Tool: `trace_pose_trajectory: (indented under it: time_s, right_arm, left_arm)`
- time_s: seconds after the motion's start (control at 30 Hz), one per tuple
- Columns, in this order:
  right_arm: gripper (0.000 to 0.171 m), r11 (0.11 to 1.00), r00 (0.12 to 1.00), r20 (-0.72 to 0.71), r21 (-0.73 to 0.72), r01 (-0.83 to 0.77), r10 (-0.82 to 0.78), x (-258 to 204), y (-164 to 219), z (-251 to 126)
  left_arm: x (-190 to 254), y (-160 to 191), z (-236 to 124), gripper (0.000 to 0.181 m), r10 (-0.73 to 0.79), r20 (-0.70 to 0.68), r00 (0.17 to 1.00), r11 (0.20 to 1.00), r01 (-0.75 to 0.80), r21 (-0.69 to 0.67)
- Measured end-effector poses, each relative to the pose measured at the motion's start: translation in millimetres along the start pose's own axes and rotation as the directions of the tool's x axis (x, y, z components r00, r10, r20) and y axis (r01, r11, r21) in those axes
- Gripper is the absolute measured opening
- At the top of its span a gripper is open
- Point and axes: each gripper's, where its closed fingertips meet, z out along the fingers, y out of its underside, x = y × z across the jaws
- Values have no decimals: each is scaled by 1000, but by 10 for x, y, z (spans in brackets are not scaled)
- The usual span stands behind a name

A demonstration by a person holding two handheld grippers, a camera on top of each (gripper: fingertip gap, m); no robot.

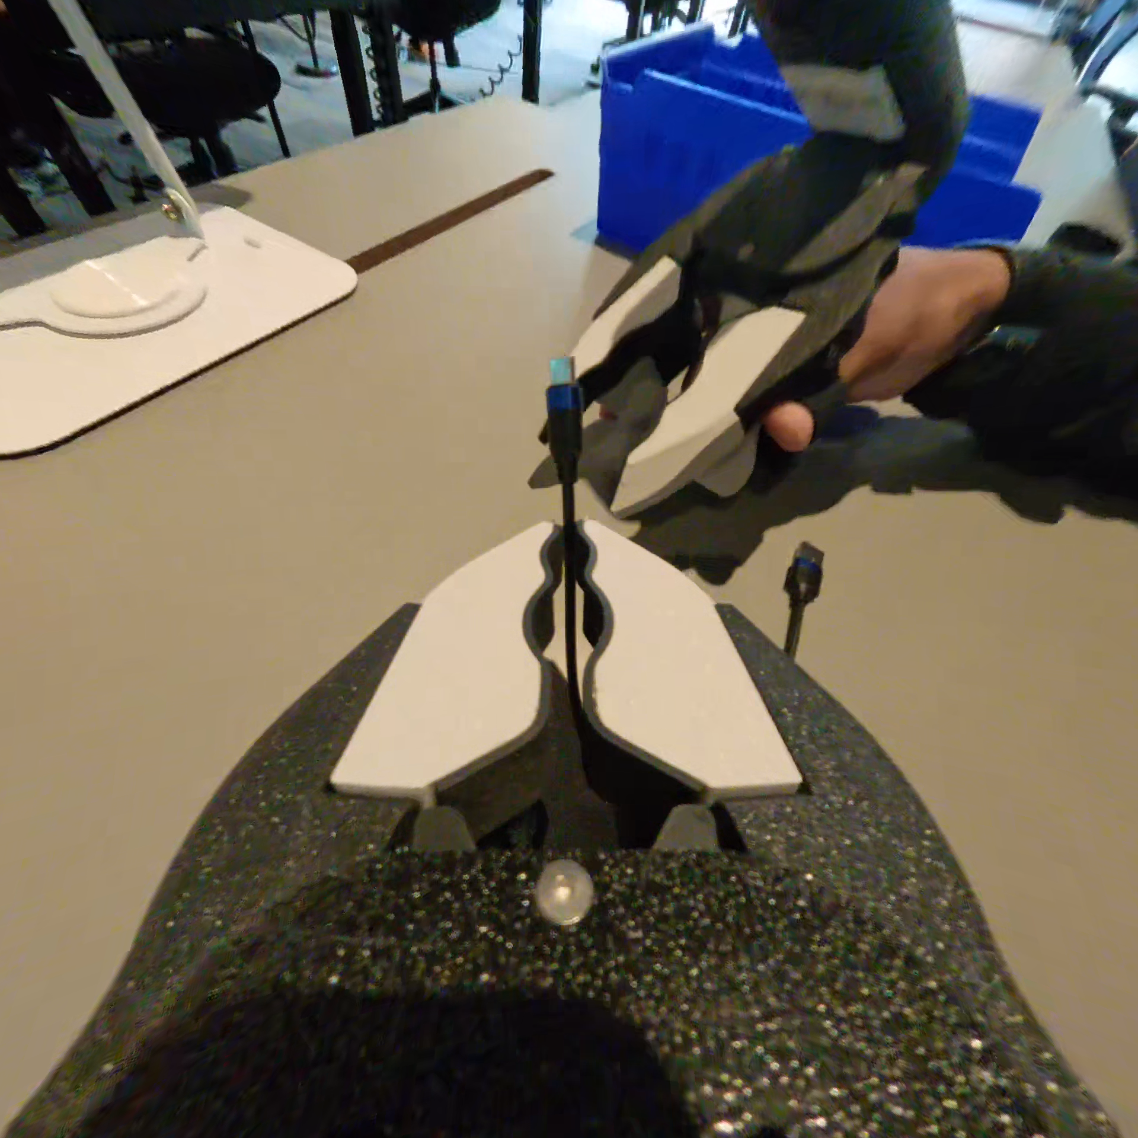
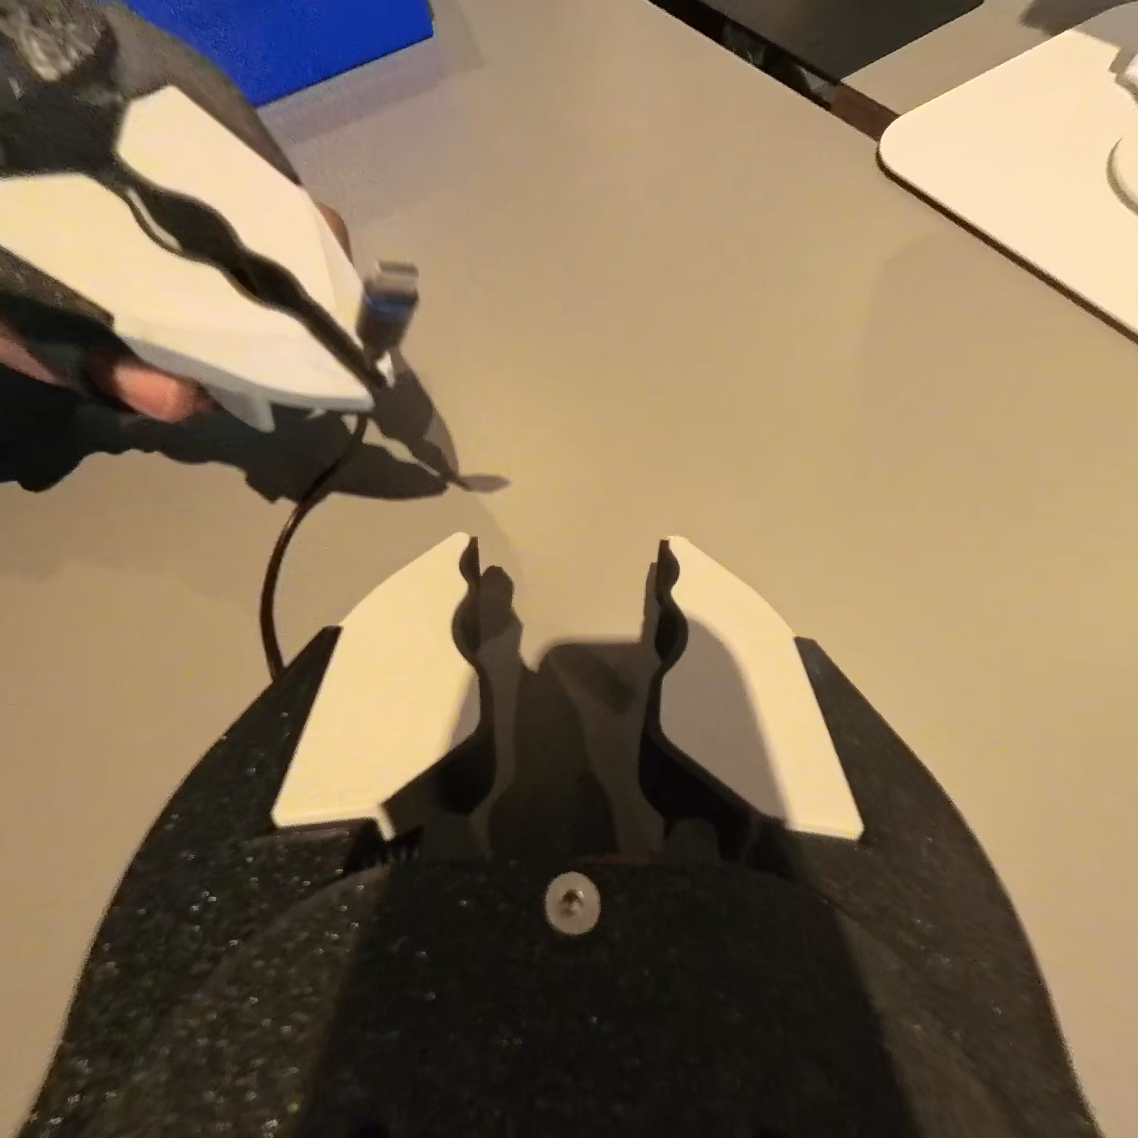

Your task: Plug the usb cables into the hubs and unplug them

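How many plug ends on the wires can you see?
2. One black plug with a blue band sticks up from the shut left gripper. A second black plug with a blue band is just right of it, above the grey table. Others may be hidden.

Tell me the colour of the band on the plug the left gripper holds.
Blue, on a black USB plug with a silver tip; clearest in the left wrist view.

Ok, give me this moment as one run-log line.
left gripper: shut on USB cable, plug up | right gripper: open, empty | second plug: beside left gripper | hub: not in view
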Motion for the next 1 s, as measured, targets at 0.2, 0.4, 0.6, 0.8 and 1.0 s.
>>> trace_pose_trajectory:
  time_s: [0.2,0.4,0.6,0.8,1.0]
  right_arm:
    - [58,995,988,145,91,31,-44,-309,-148,-8]
    - [46,982,962,274,183,-52,0,-509,-307,-76]
    - [14,974,965,262,221,-41,-18,-519,-383,-118]
    - [11,964,987,78,239,120,-142,-464,-503,-173]
    - [11,879,969,-190,420,226,-159,-233,-1081,-889]
  left_arm:
    - [160,39,102,3,81,-14,997,996,-82,-21]
    - [214,34,118,3,107,-28,994,994,-108,-12]
    - [229,16,117,2,127,-33,991,992,-127,10]
    - [64,-81,43,9,117,48,992,990,-120,68]
    - [-241,-552,-387,3,0,181,984,913,-74,402]
